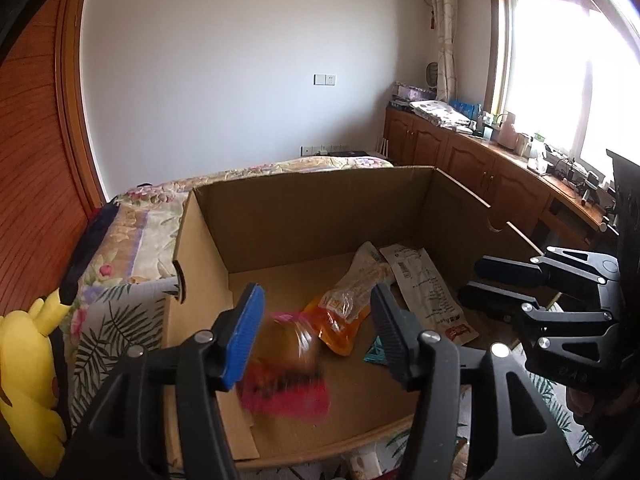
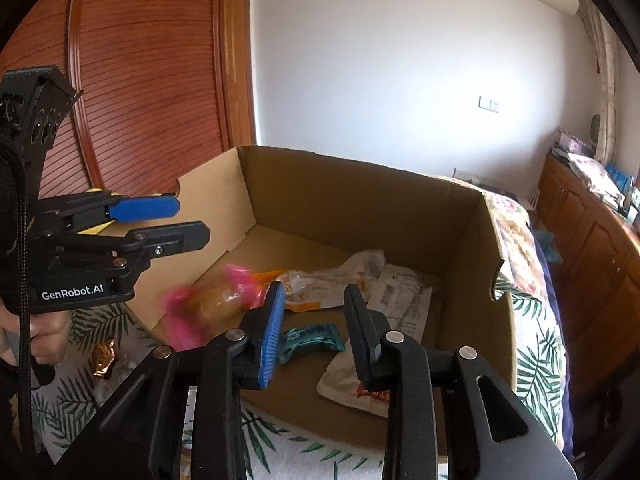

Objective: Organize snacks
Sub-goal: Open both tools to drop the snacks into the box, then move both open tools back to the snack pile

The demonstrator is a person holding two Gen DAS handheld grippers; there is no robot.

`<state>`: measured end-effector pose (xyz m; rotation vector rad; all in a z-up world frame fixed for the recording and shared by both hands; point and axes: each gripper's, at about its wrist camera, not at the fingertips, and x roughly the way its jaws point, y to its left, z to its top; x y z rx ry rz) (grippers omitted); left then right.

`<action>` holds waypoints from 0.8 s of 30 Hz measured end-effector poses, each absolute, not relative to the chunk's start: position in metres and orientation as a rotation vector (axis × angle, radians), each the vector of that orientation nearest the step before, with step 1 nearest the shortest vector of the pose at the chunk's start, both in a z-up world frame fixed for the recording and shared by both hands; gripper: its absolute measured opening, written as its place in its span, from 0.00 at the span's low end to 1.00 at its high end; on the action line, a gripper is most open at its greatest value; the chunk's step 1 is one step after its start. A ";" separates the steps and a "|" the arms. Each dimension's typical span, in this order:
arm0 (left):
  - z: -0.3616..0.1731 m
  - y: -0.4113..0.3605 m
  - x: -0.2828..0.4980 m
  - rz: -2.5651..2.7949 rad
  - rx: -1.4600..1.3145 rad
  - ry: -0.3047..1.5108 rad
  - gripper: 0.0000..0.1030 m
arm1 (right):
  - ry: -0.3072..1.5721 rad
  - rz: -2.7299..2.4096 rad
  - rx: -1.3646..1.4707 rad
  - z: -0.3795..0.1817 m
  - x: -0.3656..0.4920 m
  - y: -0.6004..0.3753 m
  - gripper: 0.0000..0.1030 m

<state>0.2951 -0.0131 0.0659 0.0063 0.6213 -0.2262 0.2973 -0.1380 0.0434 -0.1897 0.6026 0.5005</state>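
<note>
While both tools point(image 1: 316, 330) point(image 2: 316, 330) hover released, the pink packet point(image 1: 286, 376) lies blurred inside the box's point(image 1: 320, 208) near edge.

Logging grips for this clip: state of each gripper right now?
Left gripper: open, nothing held; blurred pink snack packet lies beyond its fingers.
Right gripper: open, holding nothing.

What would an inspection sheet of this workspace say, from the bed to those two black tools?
Surface: floral bedspread, leaf-patterned.
Job's things: cardboard box holding a blurred pink snack pack, orange pack, white packs, teal wrapper.
Clutter: gold wrapper outside the box; yellow plush toy.
Grippers: left tool open, empty; right tool open, empty.
Cables: black cord along the left tool.
Surroundings: wooden wardrobe, cabinets, window.
</note>
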 end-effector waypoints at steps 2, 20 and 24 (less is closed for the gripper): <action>0.071 -0.012 0.288 -0.223 0.008 0.608 0.57 | 0.593 0.501 -0.190 0.048 0.291 -0.138 0.29; 0.071 0.019 0.188 -0.220 0.011 0.604 0.58 | 0.607 0.528 -0.164 0.045 0.198 -0.140 0.30; 0.053 0.024 0.175 -0.223 0.001 0.640 0.58 | 0.652 0.532 -0.151 0.026 0.184 -0.139 0.30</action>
